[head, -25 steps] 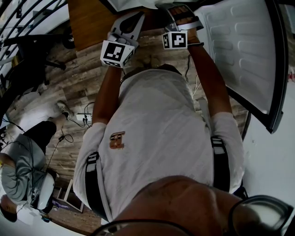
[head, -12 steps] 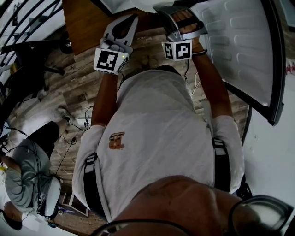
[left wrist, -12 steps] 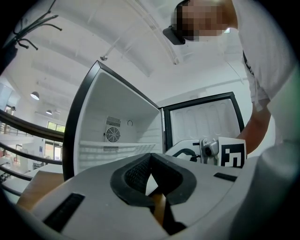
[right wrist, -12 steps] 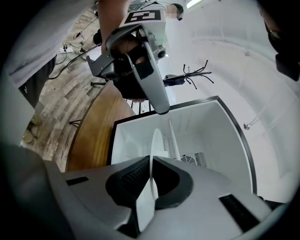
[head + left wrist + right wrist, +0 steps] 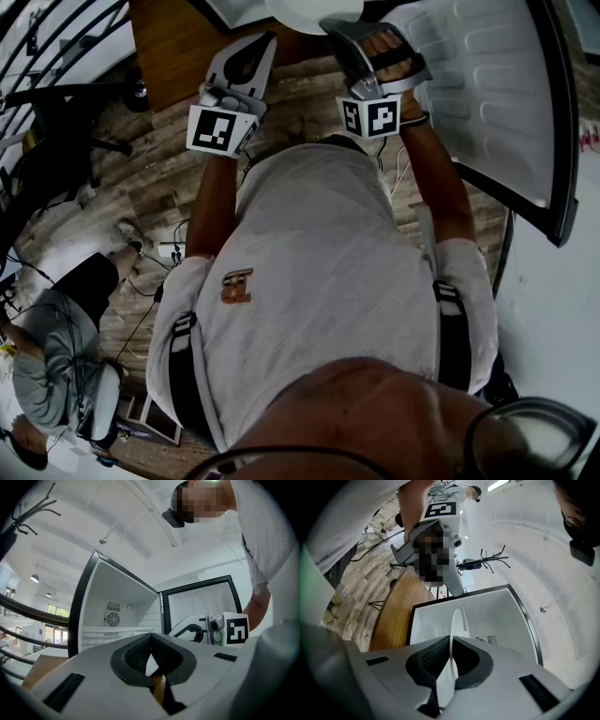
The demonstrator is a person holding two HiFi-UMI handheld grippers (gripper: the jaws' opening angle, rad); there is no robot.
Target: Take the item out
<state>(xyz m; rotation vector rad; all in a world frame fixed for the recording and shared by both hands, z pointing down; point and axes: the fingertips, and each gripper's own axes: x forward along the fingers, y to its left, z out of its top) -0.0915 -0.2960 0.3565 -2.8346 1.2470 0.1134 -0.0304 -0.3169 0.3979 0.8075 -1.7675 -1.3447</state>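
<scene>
My right gripper [image 5: 451,639] is shut on a thin white plate [image 5: 454,620], seen edge-on between its pads. In the head view the plate [image 5: 314,11] shows at the top edge, just beyond the right gripper [image 5: 342,33]. Behind the plate is the open fridge [image 5: 487,616], its inside white and bare. My left gripper [image 5: 150,637] points level at the fridge [image 5: 117,616]; its pads meet at the tips and hold nothing. It sits to the left of the right one in the head view, left gripper [image 5: 253,47].
The fridge door [image 5: 487,84] stands swung open on the right. A wooden surface [image 5: 178,47] lies left of the fridge. Another person [image 5: 47,347] sits low at the left among cables on the plank floor. A coat rack [image 5: 485,559] stands further back.
Both grippers have come up closer to the head camera and spread slightly apart. The plate has travelled with the right gripper and now shows as a rounder shape at the top.
</scene>
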